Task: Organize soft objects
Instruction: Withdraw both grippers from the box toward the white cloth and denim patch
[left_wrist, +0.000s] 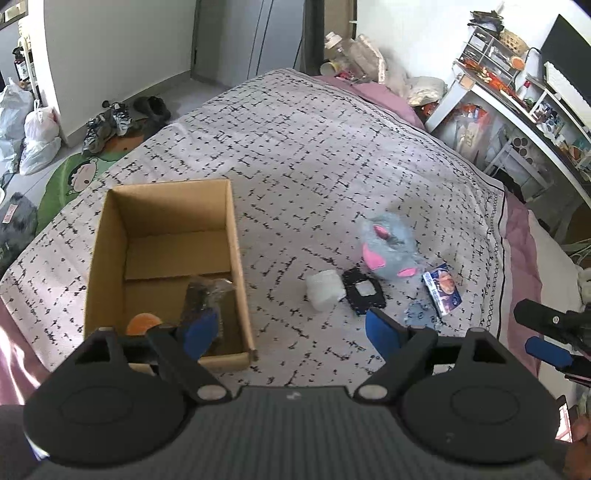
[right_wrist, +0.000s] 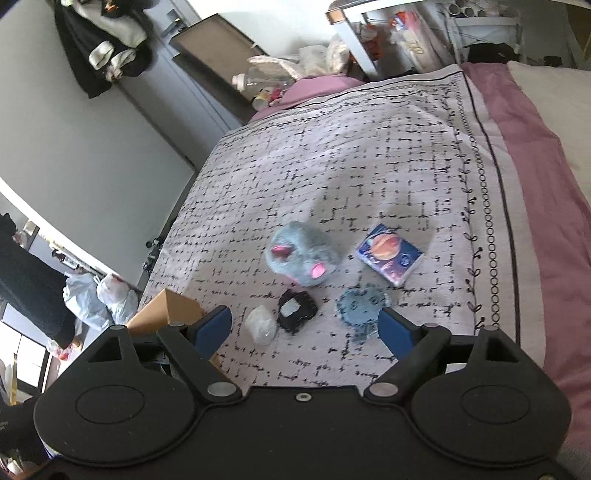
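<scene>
A cardboard box (left_wrist: 110, 236) stands on the bed at the left, holding a dark plastic-wrapped item (left_wrist: 207, 295) and an orange thing (left_wrist: 142, 322). To its right lie a white soft bundle (left_wrist: 325, 290), a black lacy piece (left_wrist: 364, 291), a grey plush mouse (left_wrist: 388, 247) with pink ears, a tissue pack (left_wrist: 441, 288) and a blue lacy piece (left_wrist: 419, 314). My left gripper (left_wrist: 291, 332) is open and empty above the box's near right corner. My right gripper (right_wrist: 304, 328) is open and empty above the white bundle (right_wrist: 261, 325), black piece (right_wrist: 297, 310), blue piece (right_wrist: 360, 306), mouse (right_wrist: 301, 258) and tissue pack (right_wrist: 389, 253).
The bed has a white black-patterned blanket (left_wrist: 295, 155) over pink sheets. Shoes (left_wrist: 107, 125) and plastic bags (left_wrist: 37, 136) lie on the floor at the left. A cluttered white shelf desk (left_wrist: 517, 110) stands at the right. The box corner (right_wrist: 166, 310) shows beside my right gripper.
</scene>
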